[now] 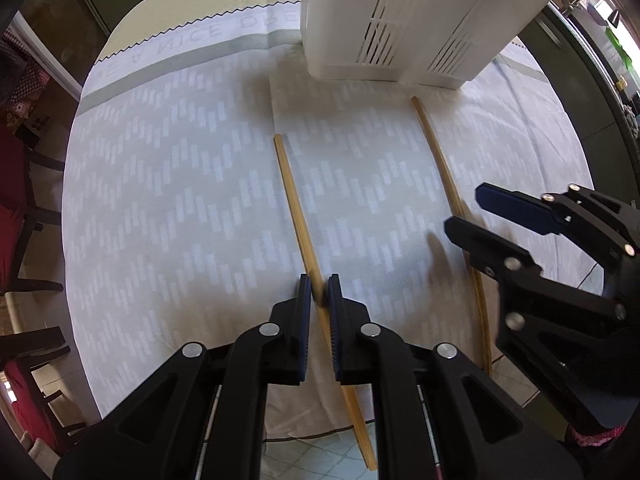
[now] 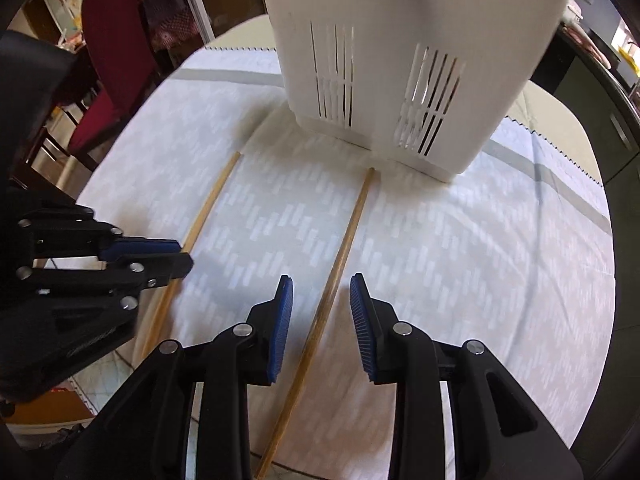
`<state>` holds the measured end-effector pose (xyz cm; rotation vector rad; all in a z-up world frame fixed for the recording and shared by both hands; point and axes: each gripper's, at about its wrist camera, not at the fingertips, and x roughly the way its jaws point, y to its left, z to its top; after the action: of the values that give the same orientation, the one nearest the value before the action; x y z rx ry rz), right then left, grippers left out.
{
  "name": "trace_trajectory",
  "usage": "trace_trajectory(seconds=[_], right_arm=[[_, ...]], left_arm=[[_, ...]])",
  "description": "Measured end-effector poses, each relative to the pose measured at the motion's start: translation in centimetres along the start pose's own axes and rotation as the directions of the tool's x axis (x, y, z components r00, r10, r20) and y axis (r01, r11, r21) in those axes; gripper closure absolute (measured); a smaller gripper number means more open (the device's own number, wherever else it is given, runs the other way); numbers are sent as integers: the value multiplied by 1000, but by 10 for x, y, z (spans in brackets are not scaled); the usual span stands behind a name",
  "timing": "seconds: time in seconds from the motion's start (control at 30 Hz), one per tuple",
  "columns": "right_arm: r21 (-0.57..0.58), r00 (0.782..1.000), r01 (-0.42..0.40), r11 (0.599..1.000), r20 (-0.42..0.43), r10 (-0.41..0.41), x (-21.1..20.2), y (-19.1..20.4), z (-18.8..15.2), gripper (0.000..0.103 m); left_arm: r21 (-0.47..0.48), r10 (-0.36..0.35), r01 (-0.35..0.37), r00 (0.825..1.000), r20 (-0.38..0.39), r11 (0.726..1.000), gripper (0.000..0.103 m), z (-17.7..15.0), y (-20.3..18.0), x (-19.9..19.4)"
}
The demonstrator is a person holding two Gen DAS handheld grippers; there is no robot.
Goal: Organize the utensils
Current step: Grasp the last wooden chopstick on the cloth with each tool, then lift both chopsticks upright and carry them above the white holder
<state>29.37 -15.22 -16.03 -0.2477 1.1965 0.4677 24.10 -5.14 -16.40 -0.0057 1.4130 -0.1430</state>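
Two wooden chopsticks lie on the tablecloth, pointing toward a white slotted utensil holder [image 1: 400, 20], which also shows in the right wrist view [image 2: 400, 60]. My left gripper [image 1: 319, 292] straddles the left chopstick [image 1: 294, 208], jaws nearly shut with a small gap; the stick touches the right pad. My right gripper [image 2: 321, 300] is open, its blue pads either side of the right chopstick [image 2: 346, 240], not touching it. The right gripper [image 1: 468, 210] and right chopstick [image 1: 436, 152] show in the left wrist view; the left gripper [image 2: 180, 254] and left chopstick [image 2: 212, 196] show in the right wrist view.
A white patterned cloth [image 1: 180, 200] covers the round table; its near edge lies just under both grippers, with tiled floor [image 1: 312, 456] below. Dark chairs with red seats [image 2: 108, 60] stand at the left. A dark cabinet [image 2: 600, 120] stands at the right.
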Motion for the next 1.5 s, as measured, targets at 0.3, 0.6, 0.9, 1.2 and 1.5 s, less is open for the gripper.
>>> trace_trajectory(seconds=[0.3,0.6,0.9,1.2,1.5], right_arm=[[-12,998,16,1000,-57,-16,22,-1,13,87],[36,999,-19,999,-44,21,8,-27,8,96],[102,994,-77,992,85,69,-30,-47,-8,96],[137,967,-122,983,241,86,-89,-58,-24,96],[137,938,-131,982,338,78,-135,-61,-61,96]], left_arm=[[-30,-5,4,1000,-15,1000,94,6,-4,1],[-41,-6,5,999,-32,999,95,16,-6,6],[-37,-10,11,999,34,999,97,29,-3,-5],[-8,-23,25,984,175,1000,97,26,-6,-57],[12,-50,49,957,286,999,97,-1,-10,-102]])
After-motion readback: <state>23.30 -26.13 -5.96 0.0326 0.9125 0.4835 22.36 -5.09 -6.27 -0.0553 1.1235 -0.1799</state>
